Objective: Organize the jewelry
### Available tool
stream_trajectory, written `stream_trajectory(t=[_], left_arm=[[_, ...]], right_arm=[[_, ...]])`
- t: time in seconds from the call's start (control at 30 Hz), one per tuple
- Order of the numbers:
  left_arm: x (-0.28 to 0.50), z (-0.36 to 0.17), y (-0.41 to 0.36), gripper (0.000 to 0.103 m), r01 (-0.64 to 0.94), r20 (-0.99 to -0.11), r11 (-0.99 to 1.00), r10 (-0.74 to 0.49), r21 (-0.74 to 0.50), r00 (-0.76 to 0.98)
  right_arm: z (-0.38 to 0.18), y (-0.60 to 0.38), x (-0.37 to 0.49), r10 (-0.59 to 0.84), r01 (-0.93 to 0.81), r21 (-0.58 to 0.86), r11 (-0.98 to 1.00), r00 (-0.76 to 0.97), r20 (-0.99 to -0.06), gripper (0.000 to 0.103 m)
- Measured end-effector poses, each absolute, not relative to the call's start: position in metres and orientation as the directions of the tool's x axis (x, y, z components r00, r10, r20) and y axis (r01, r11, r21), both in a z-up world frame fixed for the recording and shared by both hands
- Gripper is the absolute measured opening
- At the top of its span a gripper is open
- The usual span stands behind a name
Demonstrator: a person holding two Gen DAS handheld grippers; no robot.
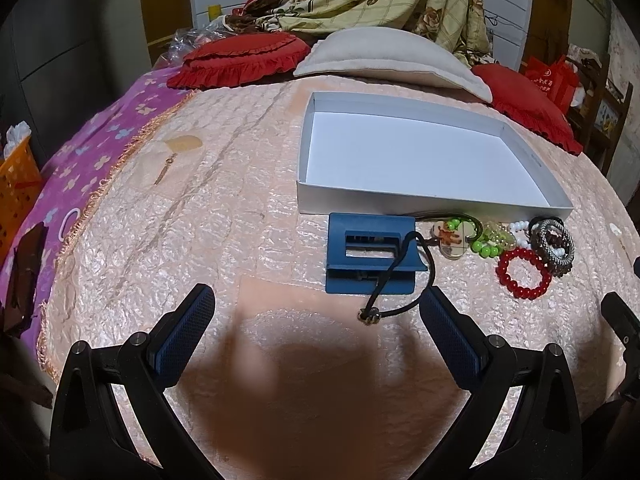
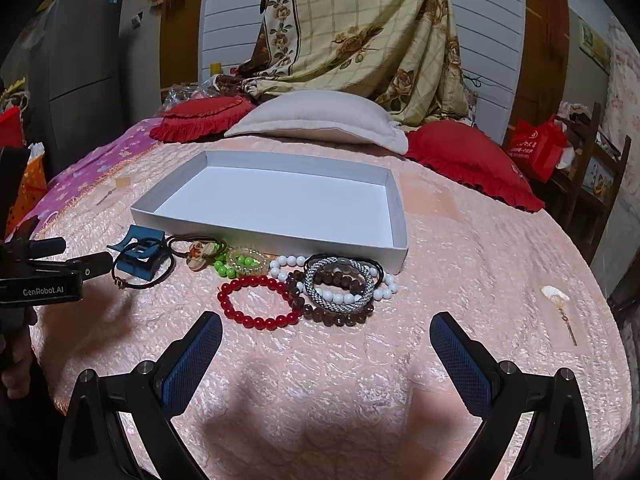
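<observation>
Both tongs gape wide and empty over the bed (image 2: 460, 240); bracelets (image 2: 304, 292) lie ahead of the right tongs (image 2: 326, 344), right of the left tongs (image 1: 316, 320)

Shallow tray (image 2: 394, 216) at 12 o'clock on the bedspread (image 2: 480, 248), pillow (image 2: 320, 120) behind it, bracelets (image 2: 320, 288) heaped just before its near wall, hair claw (image 2: 138, 254) at their 9 o'clock, bead bracelet (image 2: 256, 304) nearest at 6 o'clock, shell pendant (image 2: 556, 294) well apart at 3 o'clock
</observation>
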State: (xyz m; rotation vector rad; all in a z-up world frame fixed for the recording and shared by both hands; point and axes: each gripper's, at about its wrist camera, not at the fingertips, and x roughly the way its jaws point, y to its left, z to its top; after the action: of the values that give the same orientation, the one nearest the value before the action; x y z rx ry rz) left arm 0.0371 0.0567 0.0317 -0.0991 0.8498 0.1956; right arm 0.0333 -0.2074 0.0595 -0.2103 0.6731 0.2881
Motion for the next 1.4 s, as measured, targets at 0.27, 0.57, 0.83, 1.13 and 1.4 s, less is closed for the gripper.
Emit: stream_trajectory(t=[0.27,0.57,0.83,1.13,1.4], left_arm=[[0.037,0.030,0.052,0.102,-0.195,-0.753,0.981,0.118,-0.013,0.648],[0.028,0.031,0.059,0.061,-0.101,-0.740,0.991,0.006,-0.084,0.673],[0.039,0.021,0.040,0.035,-0.021,-0.760,0.995,-0.059,-0.095,0.647],[0.058,0.008,0.041,0.015,-0.040,-0.786,0.986,-0.102,-0.159,0.609],[0.051,0.016,0.036,0.002,-0.003,-0.762,0.983,-0.139,-0.182,0.632]], right_arm=[[0.061,-0.213,0.034,0.175,-0.304,-0.095,0.948,0.748,-0.640,0.103],[0.058,-0.218,0.034,0.170,-0.298,-0.091,0.950,0.741,-0.650,0.103],[0.059,-0.224,0.034,0.173,-0.293,-0.078,0.953,0.737,-0.653,0.103],[0.060,-0.232,0.034,0.170,-0.275,-0.061,0.959,0.737,-0.654,0.103],[0.056,-0.238,0.038,0.185,-0.273,-0.027,0.962,0.716,-0.674,0.103]])
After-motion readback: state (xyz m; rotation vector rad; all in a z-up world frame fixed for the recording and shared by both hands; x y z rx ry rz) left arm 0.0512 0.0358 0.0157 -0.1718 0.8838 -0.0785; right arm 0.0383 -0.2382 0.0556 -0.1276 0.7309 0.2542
